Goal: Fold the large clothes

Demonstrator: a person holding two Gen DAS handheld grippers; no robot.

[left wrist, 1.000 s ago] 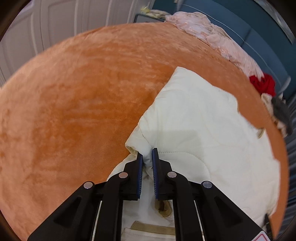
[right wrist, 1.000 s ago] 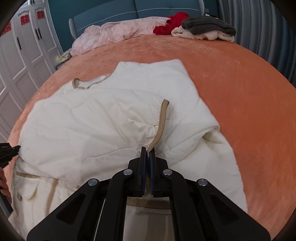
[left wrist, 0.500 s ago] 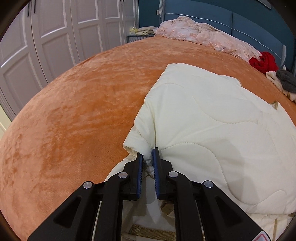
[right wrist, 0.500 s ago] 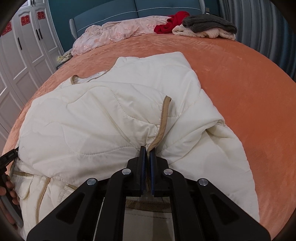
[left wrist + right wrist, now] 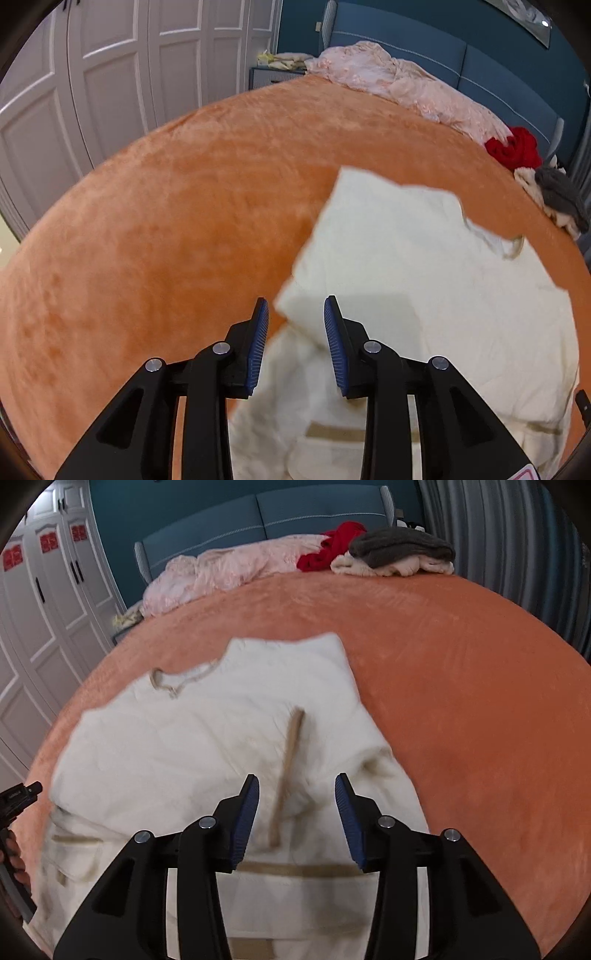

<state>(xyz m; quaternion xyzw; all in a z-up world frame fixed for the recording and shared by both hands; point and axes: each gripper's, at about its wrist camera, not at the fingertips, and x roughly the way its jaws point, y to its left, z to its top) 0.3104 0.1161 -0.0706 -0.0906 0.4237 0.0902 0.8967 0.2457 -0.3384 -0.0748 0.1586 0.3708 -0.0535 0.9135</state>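
Note:
A large cream quilted jacket with tan trim lies on the orange bedspread, its upper layer folded over the lower part. My left gripper hangs above the fold's left corner, its jaws opening, and no cloth is pinched between the blue pads. My right gripper hovers above the jacket's right side, jaws opening too. A tan strap lies loose on the cloth below the gap. The left gripper's tip shows at the right wrist view's left edge.
At the bed's head lie a pink garment, a red garment and a grey and cream pile against the blue headboard. White wardrobe doors stand left of the bed. Grey curtains hang on the right.
Both grippers let go of the jacket: the left dropped the fold's corner, the right dropped the tan strap. Both rose away from the cloth, and the folded layer now lies flat.

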